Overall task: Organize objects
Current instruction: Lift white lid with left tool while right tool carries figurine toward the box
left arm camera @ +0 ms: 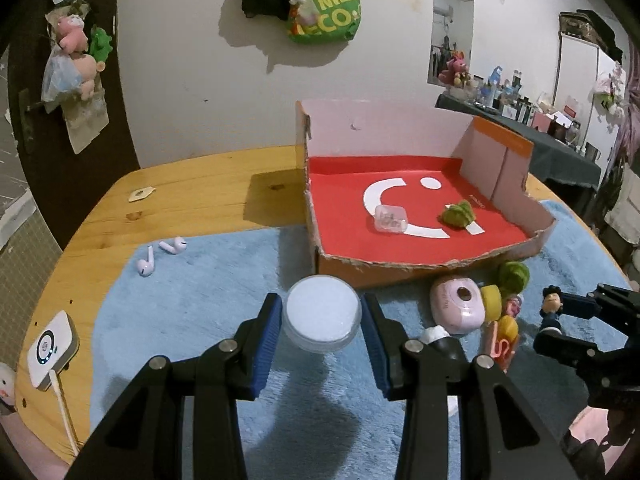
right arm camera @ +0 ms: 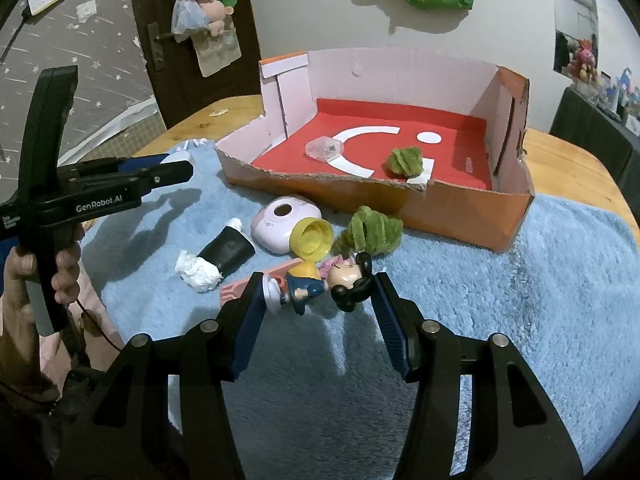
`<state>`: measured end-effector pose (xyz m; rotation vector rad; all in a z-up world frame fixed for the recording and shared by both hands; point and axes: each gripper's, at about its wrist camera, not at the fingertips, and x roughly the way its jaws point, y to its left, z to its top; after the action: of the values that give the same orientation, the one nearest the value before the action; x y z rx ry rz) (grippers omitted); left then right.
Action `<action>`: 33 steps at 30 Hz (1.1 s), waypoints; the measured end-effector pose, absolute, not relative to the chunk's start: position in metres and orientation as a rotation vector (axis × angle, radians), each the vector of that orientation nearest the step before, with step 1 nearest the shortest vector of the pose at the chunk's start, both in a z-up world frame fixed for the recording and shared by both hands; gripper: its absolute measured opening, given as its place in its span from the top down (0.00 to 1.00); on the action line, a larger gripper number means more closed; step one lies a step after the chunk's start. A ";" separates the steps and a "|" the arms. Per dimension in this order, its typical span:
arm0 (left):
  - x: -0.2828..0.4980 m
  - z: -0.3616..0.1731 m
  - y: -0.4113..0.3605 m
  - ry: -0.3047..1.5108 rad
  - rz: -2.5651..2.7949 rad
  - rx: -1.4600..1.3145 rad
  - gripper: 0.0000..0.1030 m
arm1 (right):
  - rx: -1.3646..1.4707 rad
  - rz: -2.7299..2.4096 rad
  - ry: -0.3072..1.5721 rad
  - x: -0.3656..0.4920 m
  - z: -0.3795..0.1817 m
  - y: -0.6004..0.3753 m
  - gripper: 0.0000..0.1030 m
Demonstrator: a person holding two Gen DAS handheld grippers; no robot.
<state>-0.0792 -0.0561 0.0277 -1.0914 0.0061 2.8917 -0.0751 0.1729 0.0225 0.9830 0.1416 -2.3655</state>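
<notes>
In the left wrist view my left gripper [left arm camera: 322,314] is shut on a round white jar [left arm camera: 322,312], held above the blue fuzzy mat [left arm camera: 192,312] just before the box's torn front wall. The orange cardboard box [left arm camera: 400,270] has a red floor, where a clear plastic case [left arm camera: 390,219] and a green fuzzy piece [left arm camera: 458,214] lie. In the right wrist view my right gripper [right arm camera: 320,286] is shut on a small cartoon figure [right arm camera: 348,276], lying sideways with feet against one pad and hair against the other. The left gripper [right arm camera: 176,168] shows at the left there, held by a hand.
On the mat before the box [right arm camera: 460,212] lie a pink round case [right arm camera: 280,220], a yellow cap [right arm camera: 312,238], a green fuzzy piece [right arm camera: 368,232] and a black tube with white tissue [right arm camera: 228,252]. Two earbuds [left arm camera: 160,256] rest at the mat's left. A white gadget [left arm camera: 52,348] sits by the table edge.
</notes>
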 end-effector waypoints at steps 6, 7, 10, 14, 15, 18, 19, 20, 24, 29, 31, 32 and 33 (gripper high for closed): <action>-0.079 0.027 -0.044 -0.013 2.835 -1.085 0.59 | 0.967 -2.365 0.140 -0.074 0.029 0.171 0.50; -0.079 0.028 -0.043 -0.017 2.827 -1.084 0.59 | 0.965 -2.364 0.138 -0.074 0.030 0.171 0.50; -0.080 0.029 -0.038 -0.025 2.804 -1.076 0.59 | 0.960 -2.355 0.119 -0.074 0.034 0.171 0.50; -0.080 0.032 -0.032 -0.017 2.789 -1.063 0.59 | 0.953 -2.352 0.107 -0.076 0.038 0.171 0.50; -0.080 0.033 -0.031 -0.018 2.786 -1.061 0.59 | 0.951 -2.348 0.104 -0.077 0.039 0.170 0.50; -0.082 0.034 -0.029 -0.020 2.778 -1.056 0.59 | 0.947 -2.342 0.100 -0.078 0.041 0.170 0.50; -0.082 0.035 -0.028 -0.020 2.776 -1.055 0.59 | 0.945 -2.341 0.100 -0.079 0.042 0.169 0.50; -0.083 0.036 -0.027 -0.021 2.773 -1.052 0.59 | 0.943 -2.338 0.097 -0.079 0.043 0.169 0.50; -0.086 0.040 -0.024 -0.024 2.763 -1.043 0.59 | 0.937 -2.336 0.098 -0.081 0.045 0.168 0.50; -0.091 0.044 -0.020 -0.013 2.755 -1.036 0.59 | 0.926 -2.329 0.088 -0.083 0.051 0.168 0.50; -0.093 0.045 -0.018 -0.009 2.753 -1.032 0.59 | 0.921 -2.329 0.088 -0.085 0.053 0.168 0.50; -0.094 0.046 -0.017 -0.007 2.752 -1.029 0.59 | 0.918 -2.329 0.087 -0.085 0.054 0.168 0.50; -0.095 0.047 -0.017 -0.006 2.750 -1.028 0.59 | 0.916 -2.329 0.086 -0.086 0.055 0.168 0.50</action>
<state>-0.0953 -0.0169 0.0465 -1.0277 -0.0059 2.7496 -0.0862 0.1677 0.0553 0.9160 0.0860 -2.3288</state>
